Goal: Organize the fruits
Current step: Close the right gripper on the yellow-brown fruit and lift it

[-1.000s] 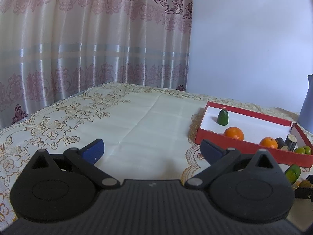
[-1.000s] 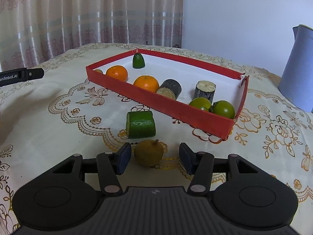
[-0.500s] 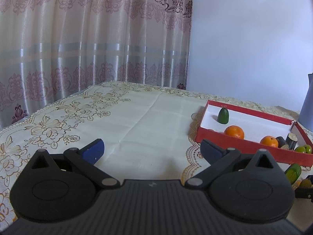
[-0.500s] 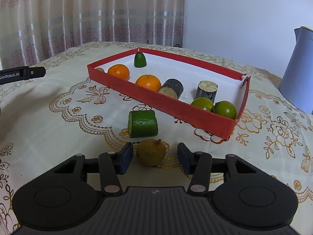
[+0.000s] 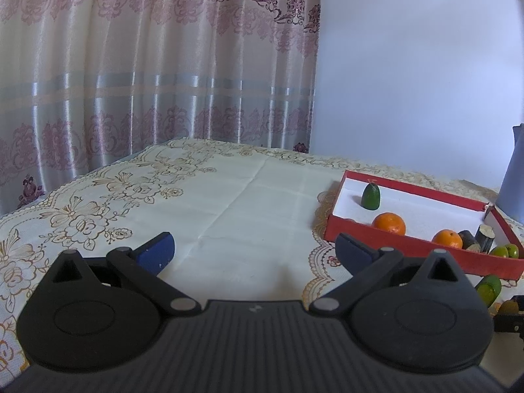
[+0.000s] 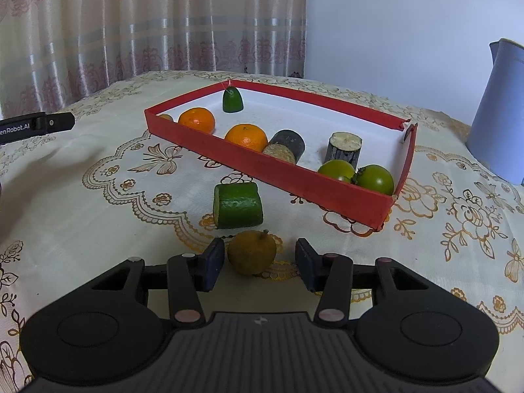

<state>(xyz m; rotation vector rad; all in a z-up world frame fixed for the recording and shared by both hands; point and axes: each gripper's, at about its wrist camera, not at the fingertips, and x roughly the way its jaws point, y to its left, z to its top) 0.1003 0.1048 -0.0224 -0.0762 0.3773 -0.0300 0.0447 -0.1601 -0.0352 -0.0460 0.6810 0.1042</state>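
Straddling the brown fruit (image 6: 251, 252) just in front of the red tray (image 6: 268, 172) with right gripper (image 6: 260, 260) jaws parted, not yet pinching. Risking squirting it sideways into the cucumber chunk (image 6: 237, 205). Idling left gripper (image 5: 253, 252), jaws spread, empty.

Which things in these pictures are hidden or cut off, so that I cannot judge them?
- Small brown item in the red tray, right wrist view: the tray wall hides most of it.
- Yellow-brown fruit, left wrist view: gripper body and picture edge cover it.
- Blue jug, right wrist view: cut off by the right edge.
- Right gripper: contact with the fruit is unclear.
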